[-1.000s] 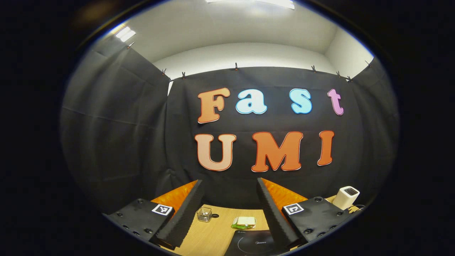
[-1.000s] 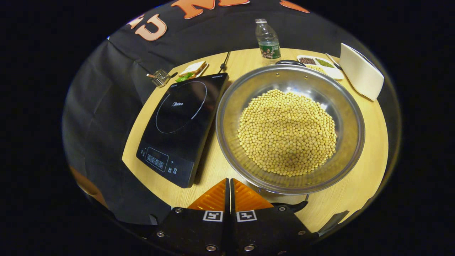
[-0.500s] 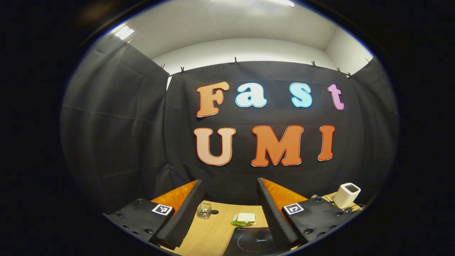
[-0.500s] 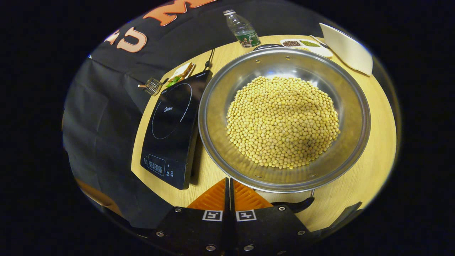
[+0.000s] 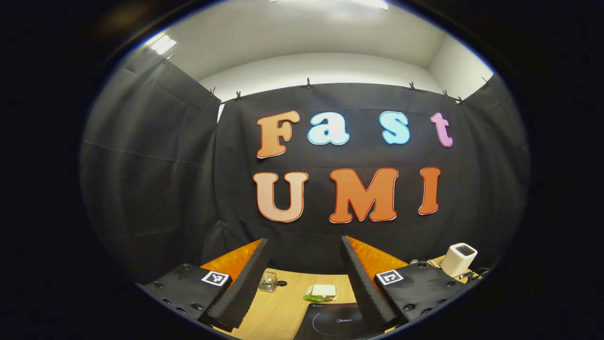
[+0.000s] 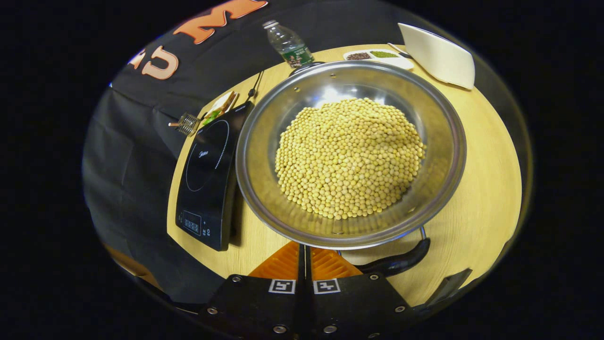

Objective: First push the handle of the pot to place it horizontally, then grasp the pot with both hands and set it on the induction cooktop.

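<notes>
Step 1, w/ the handle (image 6: pixel 401 262) push underway, I'd say. Right hand-held gripper (image 6: pixel 304 255) has fingers pressed together, nothing between them, tips at the pot (image 6: pixel 349 151) near rim, just beside the handle. Pot, full of beans, sits on the bench (image 6: pixel 476 189) right beside the induction cooktop (image 6: pixel 207 170). Left hand-held gripper (image 5: pixel 304 264) is wide open, empty, aimed over the cooktop's far end. Next: nudge handle sideways till level, then both grip.

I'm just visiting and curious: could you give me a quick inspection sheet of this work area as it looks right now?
Surface: wooden table.
Job's things: pot of beans beside the cooktop; near handle by the right gripper.
Clutter: bottle, divided dish, white box, sandwich, small basket.
Grippers: left gripper open, raised; right gripper shut, empty.
Cables: one behind the cooktop.
Surroundings: black cloth wall.
</notes>
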`<state>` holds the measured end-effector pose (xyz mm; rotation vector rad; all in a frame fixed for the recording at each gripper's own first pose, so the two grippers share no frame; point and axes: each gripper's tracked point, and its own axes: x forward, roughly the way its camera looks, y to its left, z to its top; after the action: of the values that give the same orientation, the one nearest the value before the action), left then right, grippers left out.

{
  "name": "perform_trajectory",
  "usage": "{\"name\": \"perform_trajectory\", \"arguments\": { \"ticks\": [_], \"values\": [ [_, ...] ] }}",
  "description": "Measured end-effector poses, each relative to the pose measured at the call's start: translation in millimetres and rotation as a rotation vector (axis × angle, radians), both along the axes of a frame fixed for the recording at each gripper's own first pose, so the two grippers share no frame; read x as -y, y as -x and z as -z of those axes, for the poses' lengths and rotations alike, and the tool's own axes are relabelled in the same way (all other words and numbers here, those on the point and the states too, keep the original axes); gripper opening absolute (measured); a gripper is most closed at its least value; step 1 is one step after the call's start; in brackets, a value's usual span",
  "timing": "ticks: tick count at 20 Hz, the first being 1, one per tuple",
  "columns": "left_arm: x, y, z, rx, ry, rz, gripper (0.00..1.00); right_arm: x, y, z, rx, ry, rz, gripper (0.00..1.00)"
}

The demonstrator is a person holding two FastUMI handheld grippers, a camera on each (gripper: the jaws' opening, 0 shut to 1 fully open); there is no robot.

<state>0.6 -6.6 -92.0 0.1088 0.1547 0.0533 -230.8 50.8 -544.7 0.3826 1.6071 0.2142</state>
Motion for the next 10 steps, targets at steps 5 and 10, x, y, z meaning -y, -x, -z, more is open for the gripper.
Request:
{"name": "perform_trajectory", "arguments": {
  "ticks": [5,10],
  "values": [
    [-1.3,-0.6,2.2,-0.001,0.009,-0.004,0.98,33.4,-5.1,5.5,-0.008,0.067,0.042,0.0],
    [2.8,2.3,-0.3,-0.001,0.016,0.014,0.98,67.2,-15.0,12.8,-0.011,0.137,0.065,0.0]
  ]
}}
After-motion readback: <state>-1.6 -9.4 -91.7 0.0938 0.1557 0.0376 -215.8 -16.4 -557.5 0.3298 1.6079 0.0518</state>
